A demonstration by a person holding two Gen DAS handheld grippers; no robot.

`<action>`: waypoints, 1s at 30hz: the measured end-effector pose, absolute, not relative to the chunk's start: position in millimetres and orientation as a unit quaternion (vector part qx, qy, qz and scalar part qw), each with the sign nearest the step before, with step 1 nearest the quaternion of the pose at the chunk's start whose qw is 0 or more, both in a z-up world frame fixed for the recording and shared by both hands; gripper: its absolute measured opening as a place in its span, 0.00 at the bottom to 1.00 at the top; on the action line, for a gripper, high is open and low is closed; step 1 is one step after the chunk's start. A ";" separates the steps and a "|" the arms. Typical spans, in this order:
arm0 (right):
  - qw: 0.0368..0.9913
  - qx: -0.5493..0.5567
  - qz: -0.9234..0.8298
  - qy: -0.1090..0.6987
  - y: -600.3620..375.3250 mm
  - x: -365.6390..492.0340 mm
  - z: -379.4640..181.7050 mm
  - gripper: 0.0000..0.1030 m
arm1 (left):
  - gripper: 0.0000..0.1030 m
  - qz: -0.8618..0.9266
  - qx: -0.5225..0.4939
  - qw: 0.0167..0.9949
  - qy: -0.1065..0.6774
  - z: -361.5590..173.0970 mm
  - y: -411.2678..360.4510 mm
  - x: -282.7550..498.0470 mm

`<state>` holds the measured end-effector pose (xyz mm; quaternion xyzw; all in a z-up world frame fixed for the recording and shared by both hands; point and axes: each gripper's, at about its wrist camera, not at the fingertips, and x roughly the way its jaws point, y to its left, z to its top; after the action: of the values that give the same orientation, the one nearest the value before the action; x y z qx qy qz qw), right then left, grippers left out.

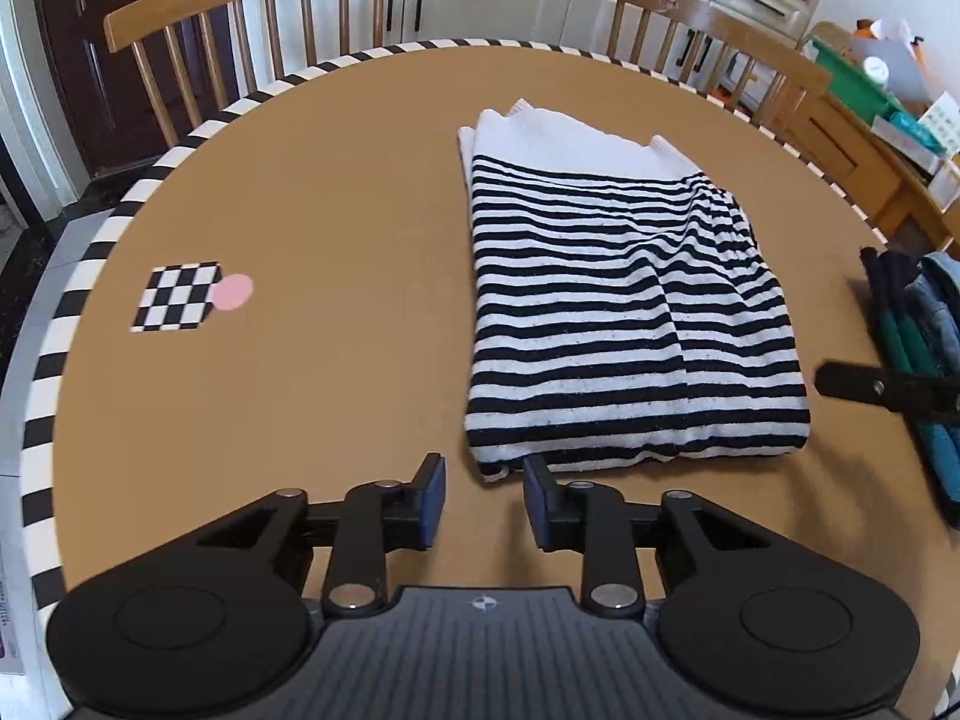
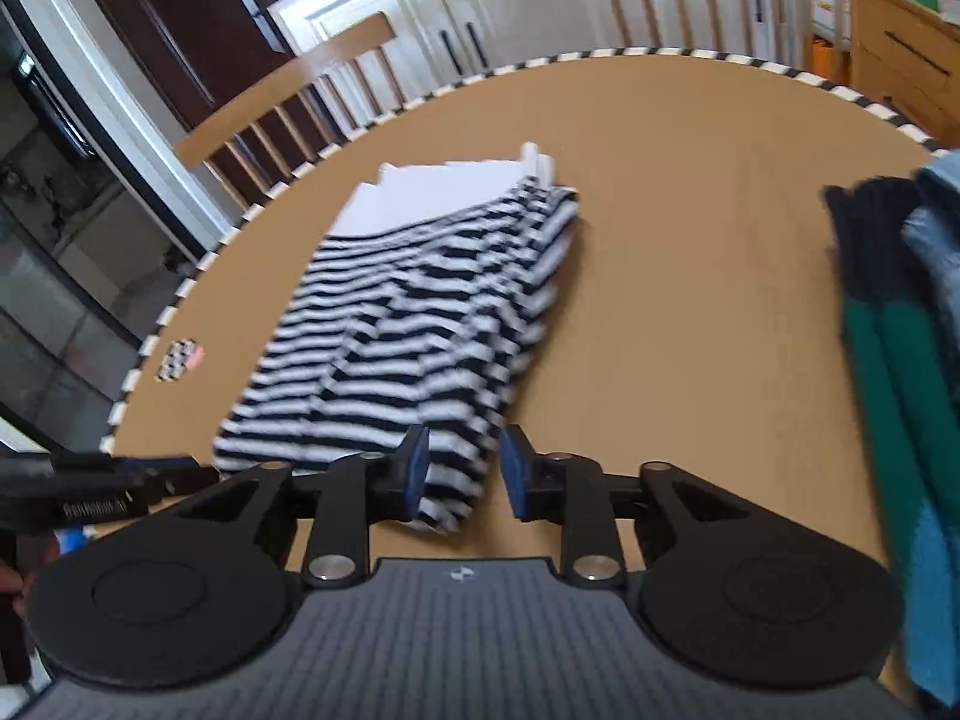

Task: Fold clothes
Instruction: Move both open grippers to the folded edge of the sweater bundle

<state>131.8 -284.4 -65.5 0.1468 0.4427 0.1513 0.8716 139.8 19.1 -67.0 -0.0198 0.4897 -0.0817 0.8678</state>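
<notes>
Striped top (image 1: 624,312) lies folded into a neat rectangle mid-desk (image 1: 336,396), a clothes pile (image 1: 924,324) at the right edge. Both claws, left (image 1: 483,498) and right (image 2: 462,474), gape empty at its near hem; any further fold needs matched corner grips.

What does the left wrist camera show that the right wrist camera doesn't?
Only the left wrist view shows the left gripper head-on, open and empty near the striped top, and the checker marker sharply. Only the right wrist view shows the right gripper head-on, open, at the top's near corner, with motion blur. Both show the folded top on the table, the clothes pile to its right, and chairs.
</notes>
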 end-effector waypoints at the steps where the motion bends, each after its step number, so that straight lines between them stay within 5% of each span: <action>1: 0.872 0.147 0.157 0.440 -280.4 135.1 -65.2 0.32 | 0.33 -0.080 -0.020 0.870 0.486 -63.2 19.3 139.4; 3: 0.873 0.132 0.158 0.442 -272.2 139.7 -68.4 0.31 | 0.41 -0.077 -0.022 0.875 0.478 -55.6 19.6 138.5; 5: 0.873 0.124 0.147 0.448 -268.6 142.1 -73.7 0.11 | 0.43 -0.083 -0.027 0.894 0.439 -49.1 12.7 141.9; 8: 0.875 0.126 0.130 0.449 -269.4 143.3 -78.0 0.04 | 0.42 -0.098 -0.034 0.915 0.389 -47.2 0.0 152.1; 10: 0.878 0.131 0.124 0.444 -273.1 144.0 -76.8 0.04 | 0.15 -0.098 -0.017 0.901 0.422 -69.0 -12.3 171.2; 15: 0.883 0.146 0.108 0.432 -282.4 145.6 -73.6 0.03 | 0.11 -0.081 -0.011 0.887 0.454 -89.5 -6.8 175.6; 19: 0.887 0.158 0.096 0.422 -289.8 146.9 -71.1 0.34 | 0.27 -0.095 -0.017 0.912 0.399 -66.1 -5.4 182.5; 21: 0.888 0.160 0.101 0.420 -286.3 152.8 -71.1 0.36 | 0.28 -0.100 0.005 0.917 0.385 -67.6 -14.7 194.7; 24: 0.884 0.143 0.119 0.428 -268.7 167.8 -76.7 0.24 | 0.27 -0.106 -0.003 0.908 0.405 -82.6 -20.1 207.4; 25: 0.883 0.129 0.120 0.435 -262.6 171.1 -81.1 0.03 | 0.27 -0.107 0.005 0.905 0.413 -89.7 -21.9 207.9; 30: 0.886 0.099 0.088 0.444 -270.9 170.0 -86.1 0.02 | 0.29 -0.115 0.006 0.902 0.416 -103.5 -16.9 204.2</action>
<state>170.0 -270.9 -86.1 0.0988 0.4443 0.0885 0.8860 204.2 -16.9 -103.5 0.0056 0.4161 -0.1153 0.9019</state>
